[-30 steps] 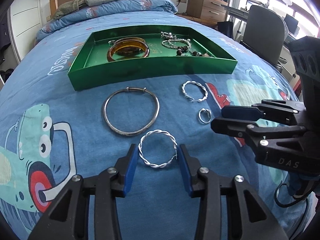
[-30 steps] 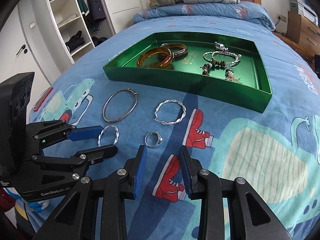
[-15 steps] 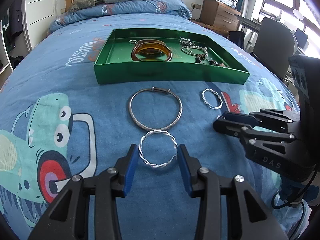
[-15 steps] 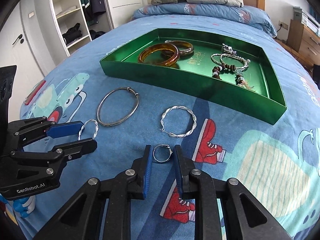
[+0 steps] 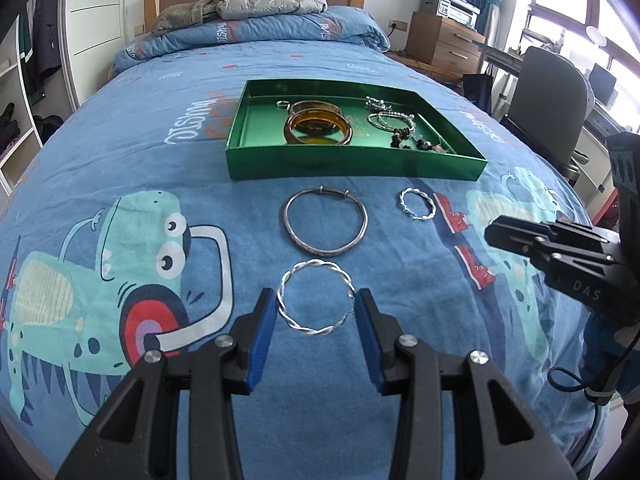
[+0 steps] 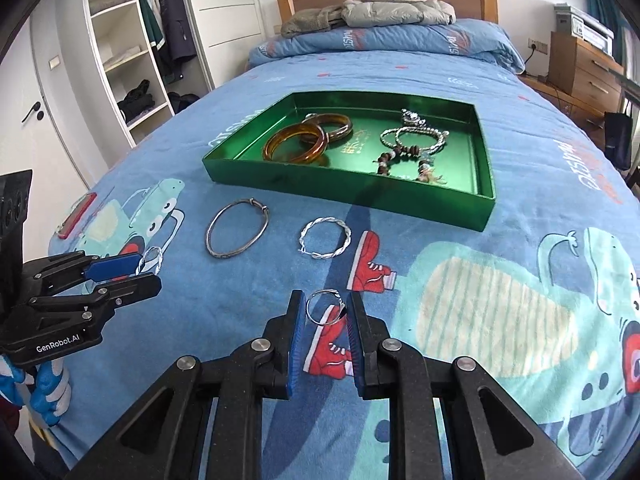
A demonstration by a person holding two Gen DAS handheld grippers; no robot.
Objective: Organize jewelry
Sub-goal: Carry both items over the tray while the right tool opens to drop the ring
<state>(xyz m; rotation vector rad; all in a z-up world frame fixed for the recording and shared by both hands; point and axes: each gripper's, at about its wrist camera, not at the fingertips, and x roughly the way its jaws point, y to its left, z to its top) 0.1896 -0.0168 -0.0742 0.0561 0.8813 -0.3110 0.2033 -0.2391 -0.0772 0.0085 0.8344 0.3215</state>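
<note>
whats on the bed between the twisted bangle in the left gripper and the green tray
In the left wrist view, a plain silver bangle lies on the bedspread between the held twisted bangle and the green tray.

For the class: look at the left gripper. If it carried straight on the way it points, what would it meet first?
The left gripper, closed on a twisted silver bangle, would probably meet the plain silver bangle on the blue bedspread first, before the green tray; depth is uncertain.

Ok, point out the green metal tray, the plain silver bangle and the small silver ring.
Green metal tray (image 6: 344, 188), right wrist view, front wall.
Plain silver bangle (image 5: 362, 232), left wrist view, right side of band.
Small silver ring (image 6: 310, 314), right wrist view, left of band.
</note>
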